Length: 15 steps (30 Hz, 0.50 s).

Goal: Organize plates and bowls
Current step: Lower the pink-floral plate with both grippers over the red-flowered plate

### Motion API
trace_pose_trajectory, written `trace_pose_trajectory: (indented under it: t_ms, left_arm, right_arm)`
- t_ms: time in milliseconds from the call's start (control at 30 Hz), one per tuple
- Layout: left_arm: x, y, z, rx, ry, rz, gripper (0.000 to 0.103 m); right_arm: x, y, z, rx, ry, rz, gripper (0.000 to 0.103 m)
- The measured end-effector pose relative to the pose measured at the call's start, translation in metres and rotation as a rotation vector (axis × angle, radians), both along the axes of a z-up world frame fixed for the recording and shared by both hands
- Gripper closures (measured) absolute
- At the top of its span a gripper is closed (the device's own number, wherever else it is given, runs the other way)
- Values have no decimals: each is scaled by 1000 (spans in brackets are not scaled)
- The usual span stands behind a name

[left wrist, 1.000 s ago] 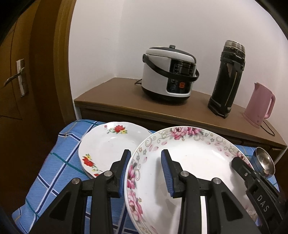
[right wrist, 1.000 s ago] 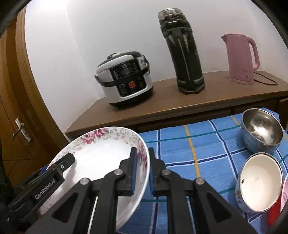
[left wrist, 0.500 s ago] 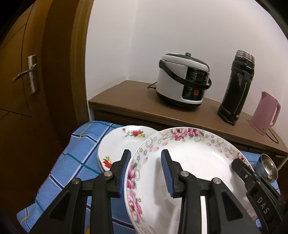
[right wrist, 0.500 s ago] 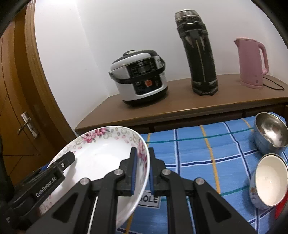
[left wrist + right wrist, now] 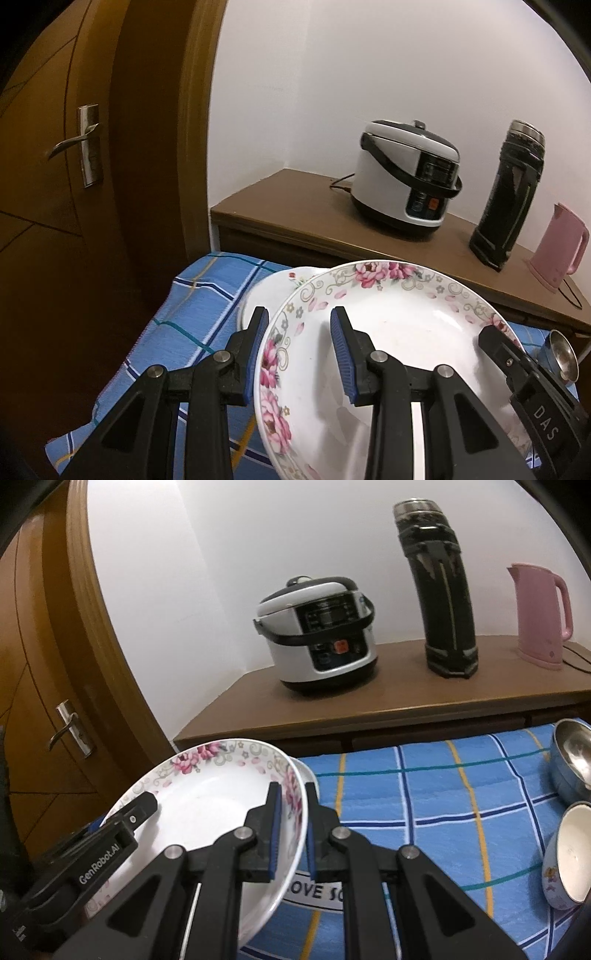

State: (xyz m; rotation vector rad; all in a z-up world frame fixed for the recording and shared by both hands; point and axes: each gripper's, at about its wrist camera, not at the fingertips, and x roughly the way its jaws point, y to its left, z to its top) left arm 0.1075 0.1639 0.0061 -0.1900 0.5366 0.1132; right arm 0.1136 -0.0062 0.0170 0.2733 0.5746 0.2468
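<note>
- 2 grippers are holding 1 pink-flowered plate (image 5: 399,332) by opposite edges, above a blue checked cloth (image 5: 443,794).
- The left gripper (image 5: 297,354) is straddling the plate's left rim, 1 of its fingers (image 5: 341,354) lying inside the plate and the other outside; whether they are pinching, I cannot tell.
- The right gripper (image 5: 291,830) is pinching the right rim, its fingers nearly pressed together.
- A second white plate (image 5: 266,295) is peeking out beyond the fingers.
- A steel bowl (image 5: 572,760) and a white bowl (image 5: 569,856) are sitting well right of the right fingers.
</note>
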Motion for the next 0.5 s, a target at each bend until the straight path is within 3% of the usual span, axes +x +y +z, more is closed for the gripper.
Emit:
trace_pose_trajectory:
  t_ms: [500]
  left_arm:
    - [18,27,5,-1,-1,55,65]
  right_arm:
    - [24,30,11,3,-16,47,91]
